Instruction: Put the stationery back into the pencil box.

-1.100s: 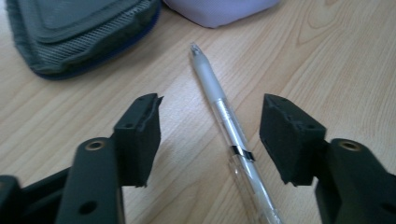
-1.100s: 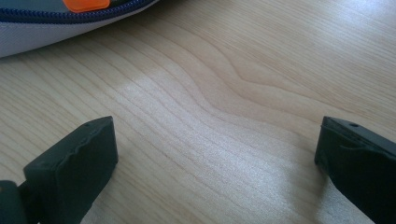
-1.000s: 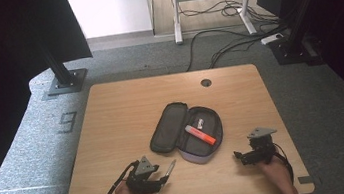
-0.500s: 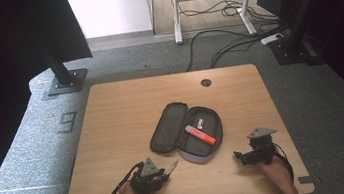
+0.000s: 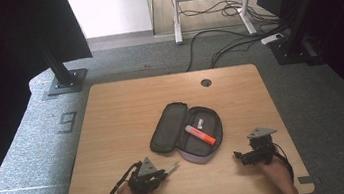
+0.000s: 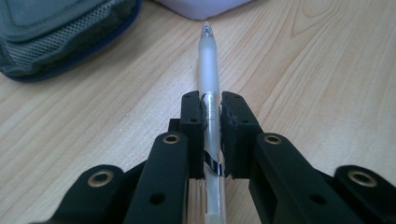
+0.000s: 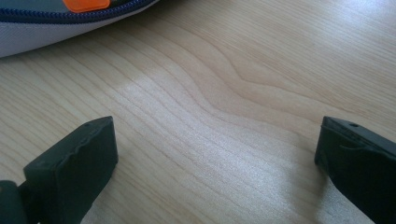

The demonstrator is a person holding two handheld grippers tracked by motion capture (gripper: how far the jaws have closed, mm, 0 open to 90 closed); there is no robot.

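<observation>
Left gripper (image 5: 165,171) clamped on a slim frosted clear plastic pen (image 6: 208,70), jaws having just closed onto the barrel, pinching it right by the metal clip. Pen flat along the light wooden table (image 5: 112,115), tip aimed at the pale edge of the open grey fabric pencil case (image 5: 186,133) and just short of it. Narrow, slick barrel, so probably easy to roll or pivot in the pads on the lift; could also jab the case wall if pushed straight forward. Mesh lid flap lying open to the left of the compartment, orange marker (image 5: 200,134) already inside, hogging some room. Right gripper (image 5: 241,157) parked near the case, jaws spread wide, nothing between them.
</observation>
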